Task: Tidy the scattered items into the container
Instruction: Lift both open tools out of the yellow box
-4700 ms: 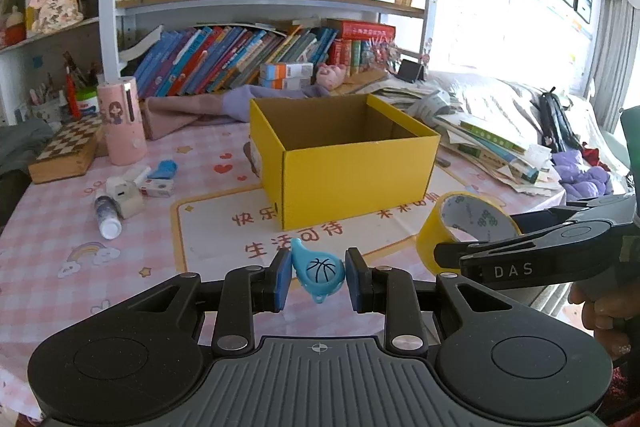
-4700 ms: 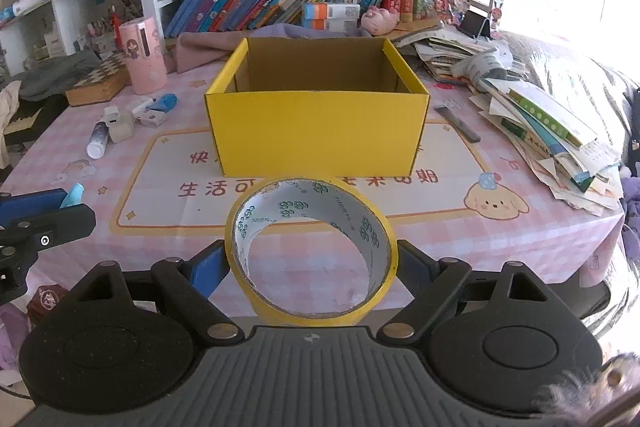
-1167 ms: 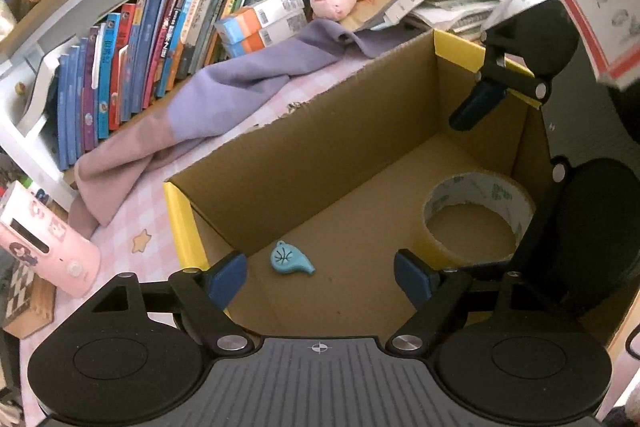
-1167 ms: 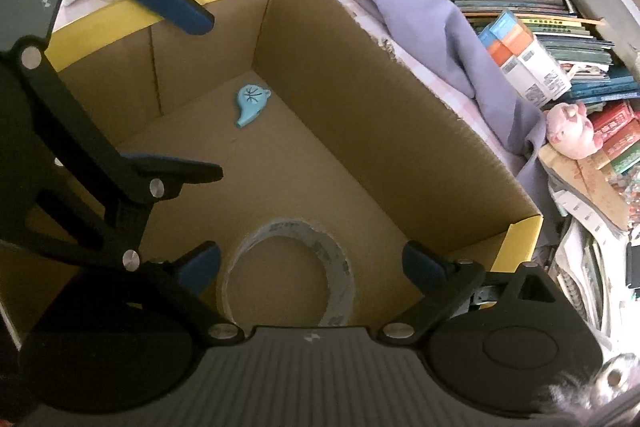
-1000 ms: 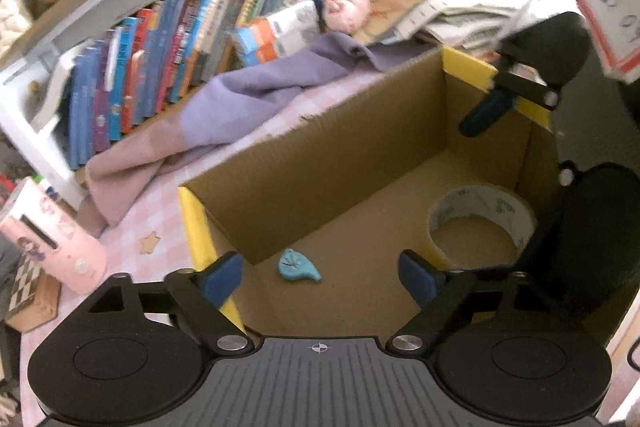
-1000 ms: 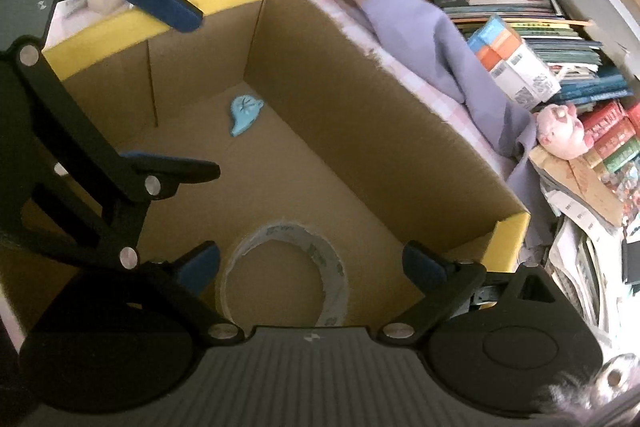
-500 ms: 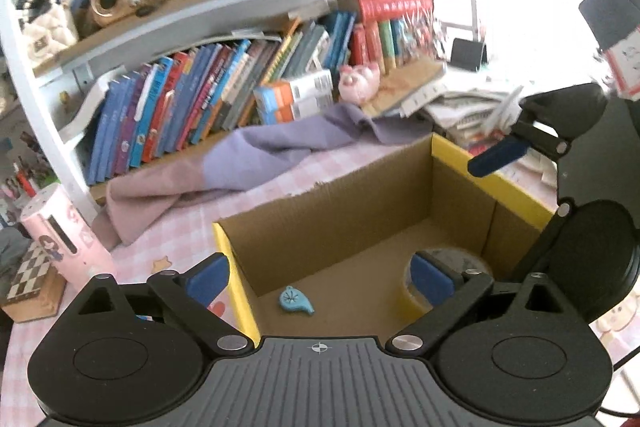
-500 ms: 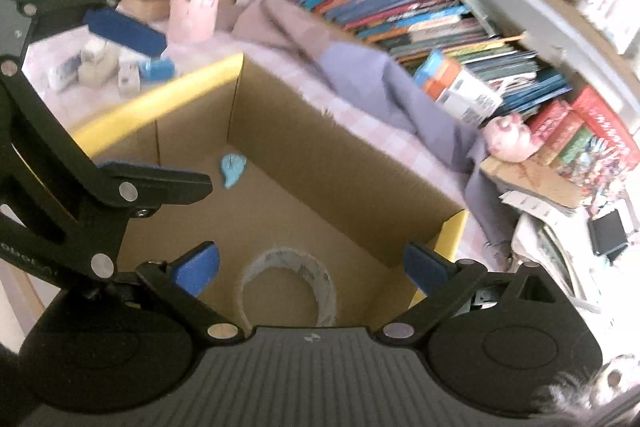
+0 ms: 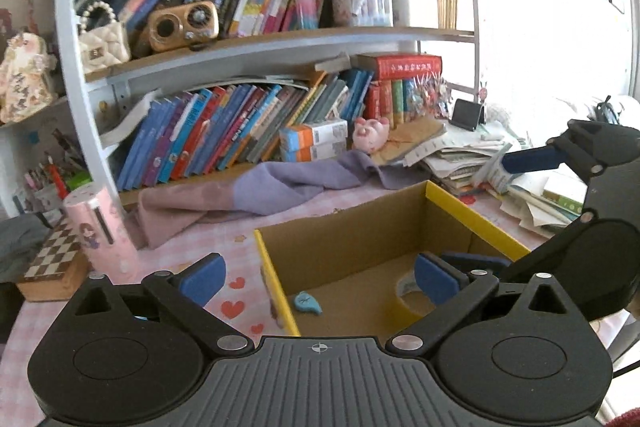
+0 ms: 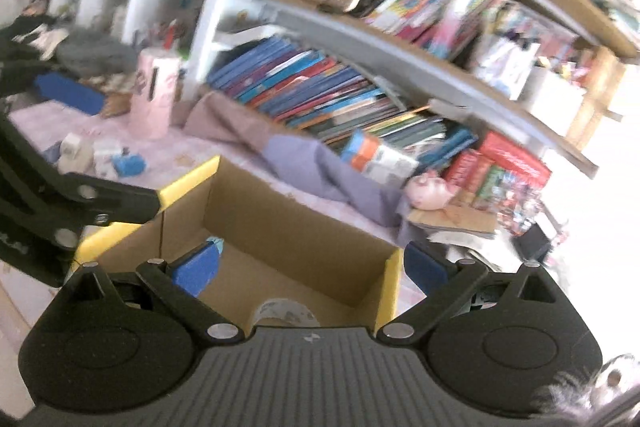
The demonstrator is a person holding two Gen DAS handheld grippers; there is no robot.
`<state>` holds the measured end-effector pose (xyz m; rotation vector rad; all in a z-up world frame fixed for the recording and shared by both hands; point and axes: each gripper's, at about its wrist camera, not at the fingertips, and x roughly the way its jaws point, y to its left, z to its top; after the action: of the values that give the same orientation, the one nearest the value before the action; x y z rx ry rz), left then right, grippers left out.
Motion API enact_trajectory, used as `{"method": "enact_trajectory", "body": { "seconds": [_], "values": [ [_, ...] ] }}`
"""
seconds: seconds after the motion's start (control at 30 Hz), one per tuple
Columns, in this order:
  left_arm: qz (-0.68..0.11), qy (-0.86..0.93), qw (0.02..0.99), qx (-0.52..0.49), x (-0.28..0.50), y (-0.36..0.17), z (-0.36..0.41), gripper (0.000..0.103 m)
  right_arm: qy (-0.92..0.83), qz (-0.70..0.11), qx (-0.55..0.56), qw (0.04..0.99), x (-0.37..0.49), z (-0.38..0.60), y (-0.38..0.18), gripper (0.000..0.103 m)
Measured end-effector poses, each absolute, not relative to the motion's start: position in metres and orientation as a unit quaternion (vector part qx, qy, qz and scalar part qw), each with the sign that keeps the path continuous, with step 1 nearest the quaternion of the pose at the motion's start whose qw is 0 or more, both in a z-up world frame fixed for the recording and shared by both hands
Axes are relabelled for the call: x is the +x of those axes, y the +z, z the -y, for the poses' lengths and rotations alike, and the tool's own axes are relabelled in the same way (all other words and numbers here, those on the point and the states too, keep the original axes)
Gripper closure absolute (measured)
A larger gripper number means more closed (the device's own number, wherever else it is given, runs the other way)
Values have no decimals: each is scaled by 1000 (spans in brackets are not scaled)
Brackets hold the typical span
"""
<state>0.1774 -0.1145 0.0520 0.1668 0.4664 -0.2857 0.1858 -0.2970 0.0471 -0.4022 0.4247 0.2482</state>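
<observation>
The yellow cardboard box (image 9: 476, 219) stands open on the pink checked table. Inside it lie the small blue teardrop charm (image 9: 307, 303) and the yellow tape roll (image 9: 406, 297). The box (image 10: 394, 279) and the tape roll (image 10: 284, 309) also show in the blurred right wrist view. My left gripper (image 9: 318, 277) is open and empty, above the box's near left corner. My right gripper (image 10: 310, 265) is open and empty, above the box's near edge. Its black body (image 9: 600, 211) shows at the right of the left wrist view.
A pink cylinder holder (image 9: 102, 227) and a chessboard box (image 9: 52, 263) stand left of the box. A purple cloth (image 9: 280, 187) lies behind it, below shelves of books. Paper stacks (image 9: 520, 179) pile up on the right. Small items (image 10: 100, 153) lie on the table's left.
Both grippers have let go of the charm and the tape roll, which now lie in the box. Both have since risen and tilted up from the box.
</observation>
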Motion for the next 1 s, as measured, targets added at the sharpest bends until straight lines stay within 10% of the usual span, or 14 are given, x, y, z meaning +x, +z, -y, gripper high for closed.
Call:
{"method": "enact_trajectory", "body": {
  "seconds": [1.0],
  "values": [
    [-262,-123,955,59,57,18,5,0,-29,-208,-63,976,23,202,20,0]
  ]
}}
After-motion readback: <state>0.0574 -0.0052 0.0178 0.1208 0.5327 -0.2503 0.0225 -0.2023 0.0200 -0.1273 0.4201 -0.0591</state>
